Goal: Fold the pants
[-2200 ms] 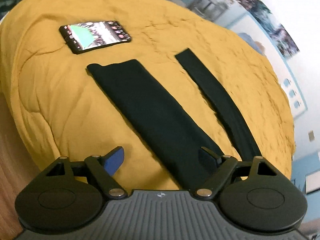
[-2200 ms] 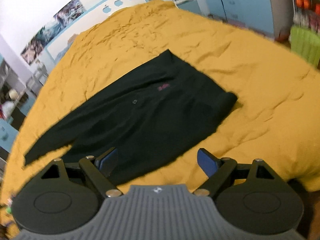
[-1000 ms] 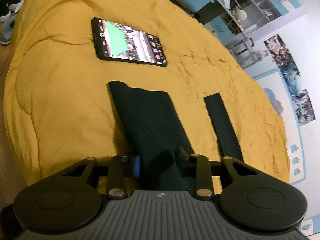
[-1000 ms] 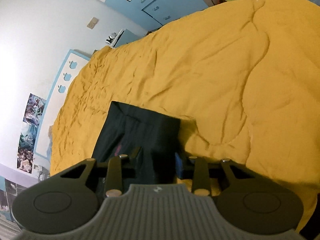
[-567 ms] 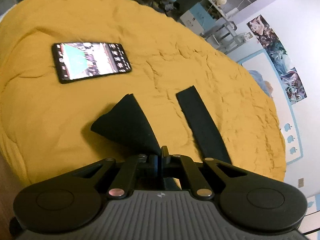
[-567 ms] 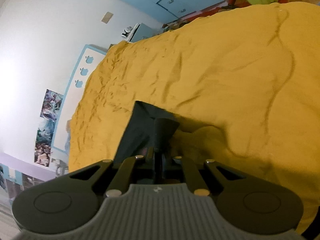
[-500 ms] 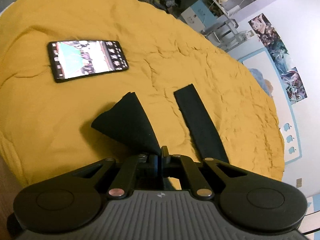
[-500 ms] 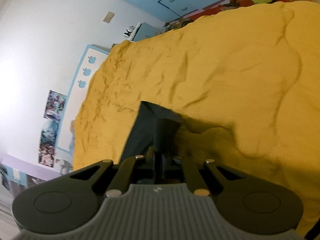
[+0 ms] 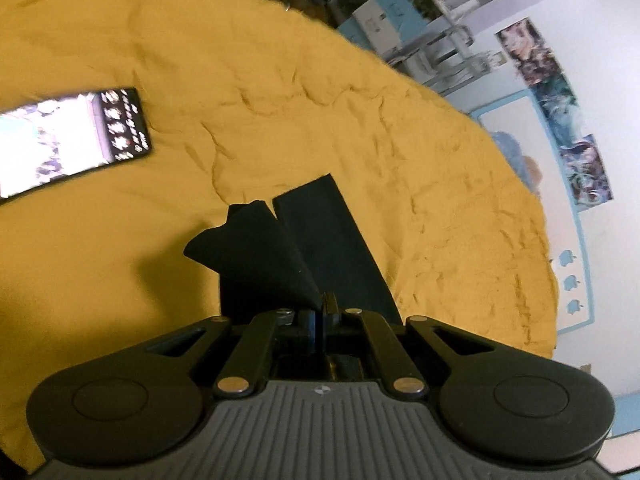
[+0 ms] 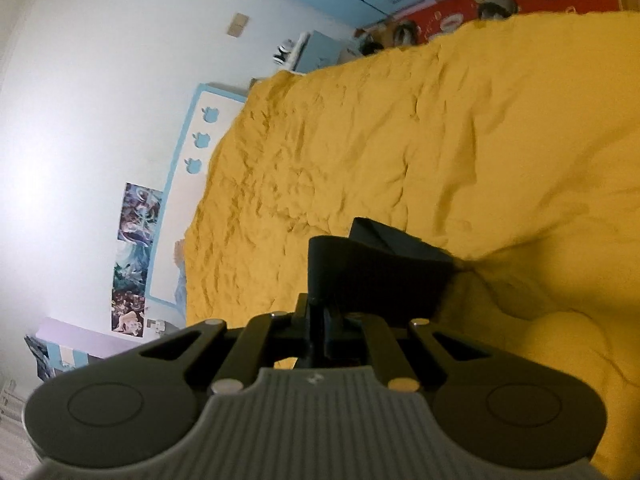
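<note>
1. Pants [image 9: 320, 240]: black, on the bed, partly lifted. In the left wrist view the near leg hangs in a loose peaked flap from the grip; the far leg lies flat on the cover just beside it. In the right wrist view the waist end [image 10: 384, 272] is raised in a draped fold.
2. Left tongs [image 9: 322, 308]: closed on the edge of the near leg, cloth pinched between the pads. Held this way, apparently, to carry that leg over onto the other.
3. Right tongs [image 10: 318, 312]: closed on the waist-end cloth, which stands up from the pinch. Likely the matching grip, so both ends of the same side rise together and the fold stays straight.
4. Bed [image 9: 360, 100]: covered by a rumpled yellow quilt; serves as the folding surface.
5. Phone [image 9: 68, 140]: screen lit, lying on the quilt, well apart from the pants; looks clear of the fold's path.
6. Progress, judged: first lengthwise fold under way, legs not yet stacked.
</note>
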The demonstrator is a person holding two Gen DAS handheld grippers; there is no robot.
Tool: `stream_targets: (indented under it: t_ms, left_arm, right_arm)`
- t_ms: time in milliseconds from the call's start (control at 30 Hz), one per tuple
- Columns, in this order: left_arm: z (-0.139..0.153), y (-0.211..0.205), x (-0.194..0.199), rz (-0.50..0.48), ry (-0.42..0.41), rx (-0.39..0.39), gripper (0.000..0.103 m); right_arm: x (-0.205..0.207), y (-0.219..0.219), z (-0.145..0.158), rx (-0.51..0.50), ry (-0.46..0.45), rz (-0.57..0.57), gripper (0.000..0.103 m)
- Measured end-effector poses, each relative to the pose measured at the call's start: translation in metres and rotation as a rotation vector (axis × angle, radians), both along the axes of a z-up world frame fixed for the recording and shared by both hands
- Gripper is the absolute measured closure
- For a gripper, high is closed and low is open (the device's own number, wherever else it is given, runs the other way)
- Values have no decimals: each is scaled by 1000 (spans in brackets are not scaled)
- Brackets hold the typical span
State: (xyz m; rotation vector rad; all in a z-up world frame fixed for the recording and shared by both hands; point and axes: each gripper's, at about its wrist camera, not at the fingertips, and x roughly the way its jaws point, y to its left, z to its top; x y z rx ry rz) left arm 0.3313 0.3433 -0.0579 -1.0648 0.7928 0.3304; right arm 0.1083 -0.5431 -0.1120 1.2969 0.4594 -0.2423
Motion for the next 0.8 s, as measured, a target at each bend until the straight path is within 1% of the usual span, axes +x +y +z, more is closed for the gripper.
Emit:
stream_targets:
  t_ms: [67, 200, 267, 367, 467, 533, 600, 667, 800]
  left_arm:
    - [-9, 0, 20, 5, 37, -23, 101]
    - [-26, -1, 66, 4, 98, -20, 101]
    - [-33, -2, 90, 14, 127, -28, 101]
    - [-43, -3, 131, 18, 173, -28, 101]
    - [-47, -11, 169, 13, 206, 25, 102]
    - [-51, -16, 190, 3, 222, 52, 102]
    - [-58, -20, 208, -10, 249, 75, 102]
    - [-65, -21, 217, -6, 271, 86, 102]
    - [-79, -19, 226, 21, 286, 71, 102]
  right_arm:
    - [17, -4, -7, 25, 29, 4, 102]
    - [55, -12, -21, 56, 86, 18, 102]
    - [80, -17, -28, 59, 126, 34, 102]
    - [122, -29, -41, 111, 179, 52, 102]
    - [165, -41, -55, 130, 225, 54, 102]
    - [192, -44, -62, 120, 251, 52, 102]
    - [218, -45, -69, 108, 275, 59, 102]
    - [241, -45, -77, 105, 291, 70, 102]
    - [273, -46, -89, 109, 295, 75, 102]
